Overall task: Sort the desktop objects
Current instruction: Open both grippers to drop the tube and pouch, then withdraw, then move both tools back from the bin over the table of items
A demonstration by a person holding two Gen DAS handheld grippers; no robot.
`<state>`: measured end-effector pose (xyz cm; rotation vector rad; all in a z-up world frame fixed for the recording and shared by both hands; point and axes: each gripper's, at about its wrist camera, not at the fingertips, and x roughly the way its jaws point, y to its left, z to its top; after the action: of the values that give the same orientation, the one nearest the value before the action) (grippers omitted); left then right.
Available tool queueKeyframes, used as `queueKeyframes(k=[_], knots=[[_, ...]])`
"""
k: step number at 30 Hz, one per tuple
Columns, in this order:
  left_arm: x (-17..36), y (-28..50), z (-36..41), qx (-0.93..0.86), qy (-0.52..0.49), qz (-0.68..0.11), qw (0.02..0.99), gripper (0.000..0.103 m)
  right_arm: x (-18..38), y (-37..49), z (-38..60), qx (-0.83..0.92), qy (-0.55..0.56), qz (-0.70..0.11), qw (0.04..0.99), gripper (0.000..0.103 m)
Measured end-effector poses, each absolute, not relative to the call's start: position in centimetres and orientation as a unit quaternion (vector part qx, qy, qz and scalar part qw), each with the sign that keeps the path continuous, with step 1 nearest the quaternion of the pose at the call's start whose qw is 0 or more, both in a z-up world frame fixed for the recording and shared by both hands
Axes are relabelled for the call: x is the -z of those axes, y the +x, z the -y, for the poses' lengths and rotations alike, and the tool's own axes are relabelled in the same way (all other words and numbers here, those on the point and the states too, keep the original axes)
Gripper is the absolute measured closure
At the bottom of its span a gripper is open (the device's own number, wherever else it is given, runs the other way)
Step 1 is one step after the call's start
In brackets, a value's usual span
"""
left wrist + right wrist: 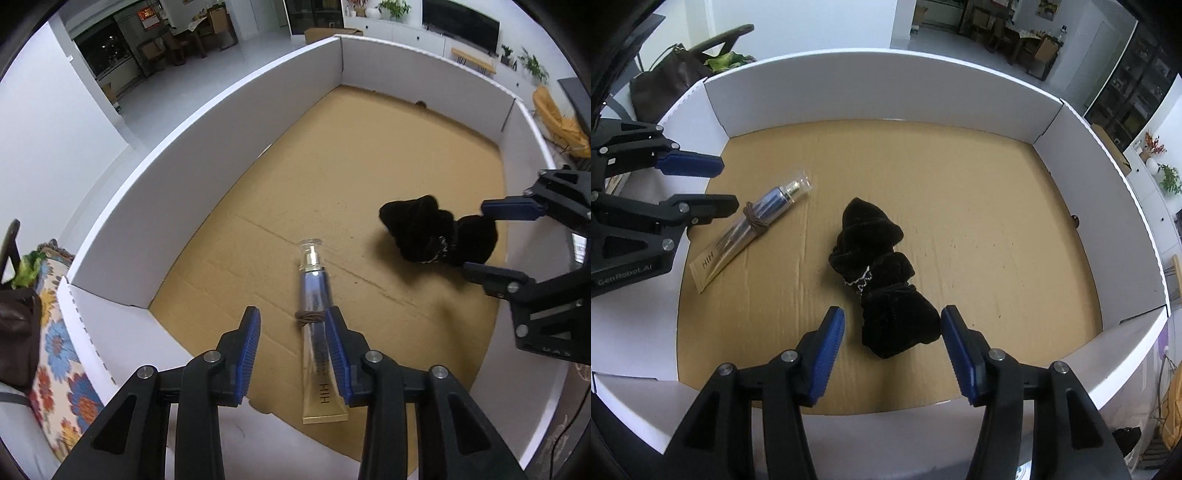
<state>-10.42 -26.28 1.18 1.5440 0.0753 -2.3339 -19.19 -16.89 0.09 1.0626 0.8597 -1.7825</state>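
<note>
Cardboard floor [332, 177] walled by low white panels [207, 147]; beyond, at left, a floral cushion [55, 332] and brown bag [18, 325], a dim dining area behind, a dark screen [461, 18] and potted plants [395, 7] at right.

At left on the cardboard, lying flat: tube [317, 332], clear-capped pump end pointing away, silver-blue body fading to a gold crimped tail lettered "HIH", brown hair tie [308, 316] wound round its middle. Left gripper [291, 317] tilted down over it, jaws apart, the tube between the blue pads, seemingly brushing the right one, hard to confirm at this angle; no squeeze visible.

Centre-right, well apart from the tube: black velvet scrunchie [882, 273], crumpled lengthwise, a small sparkling trim at its waist. Right gripper [892, 325] down over its near end, jaws apart, cloth between the pads [827, 354] without contact on the left; right pad possibly just beside the fabric.

Small dark speck [420, 103] at the far wall, too tiny to identify. Velvet folds lost in shadow. Both gripper bodies cut off by the frame edge.
</note>
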Motion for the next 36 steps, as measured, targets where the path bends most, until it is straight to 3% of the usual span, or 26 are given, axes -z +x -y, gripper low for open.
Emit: queueKeyframes(k=[4,5,6,8,9,10,14,16,21,25,31,36], knots=[[-1.8,-9.1,25.1,0.841,0.513,-0.039,0.17,0.066,0.0,-18.3,15.6,0.715,0.419,-0.347,0.439,0.048],[-2.1,-8.9,24.9,0.845,0.504,-0.04,0.174,0.062,0.1,-18.6,15.5,0.717,0.419,-0.345,0.438,0.048],[-2.8,-8.5,24.7,0.852,0.49,-0.046,0.179,0.047,0.0,-18.7,15.3,0.72,0.42,-0.338,0.438,0.047],[-4.4,-7.6,24.4,0.871,0.454,-0.069,0.177,0.024,-0.8,-19.0,14.8,0.735,0.416,-0.311,0.436,0.036],[-5.3,-7.3,24.7,0.88,0.435,-0.083,0.173,0.017,-1.4,-19.3,14.4,0.743,0.414,-0.291,0.439,0.024],[-6.6,-6.7,24.2,0.891,0.411,-0.092,0.168,0.016,-2.3,-19.5,13.9,0.749,0.413,-0.268,0.444,0.017],[-10.4,-5.3,21.5,0.918,0.359,-0.095,0.141,0.008,-5.7,-19.7,11.7,0.774,0.403,-0.208,0.442,0.013],[-12.0,-5.0,19.3,0.929,0.34,-0.091,0.116,0.001,-7.8,-19.6,9.0,0.794,0.392,-0.172,0.432,0.002],[-14.4,-2.0,12.6,0.944,0.323,-0.06,0.03,0.0,-11.4,-17.5,0.4,0.847,0.361,-0.118,0.372,0.0],[-13.5,-1.2,6.4,0.94,0.336,-0.036,-0.047,0.0,-10.6,-14.7,-7.6,0.876,0.365,-0.107,0.295,0.0],[-6.8,-0.7,-0.7,0.909,0.396,-0.001,-0.128,0.0,-6.4,-10.0,-18.2,0.898,0.396,-0.074,0.178,0.0],[-0.7,-0.5,-4.0,0.886,0.441,0.023,-0.14,0.0,-1.8,-6.8,-23.6,0.893,0.436,-0.039,0.104,0.0]])
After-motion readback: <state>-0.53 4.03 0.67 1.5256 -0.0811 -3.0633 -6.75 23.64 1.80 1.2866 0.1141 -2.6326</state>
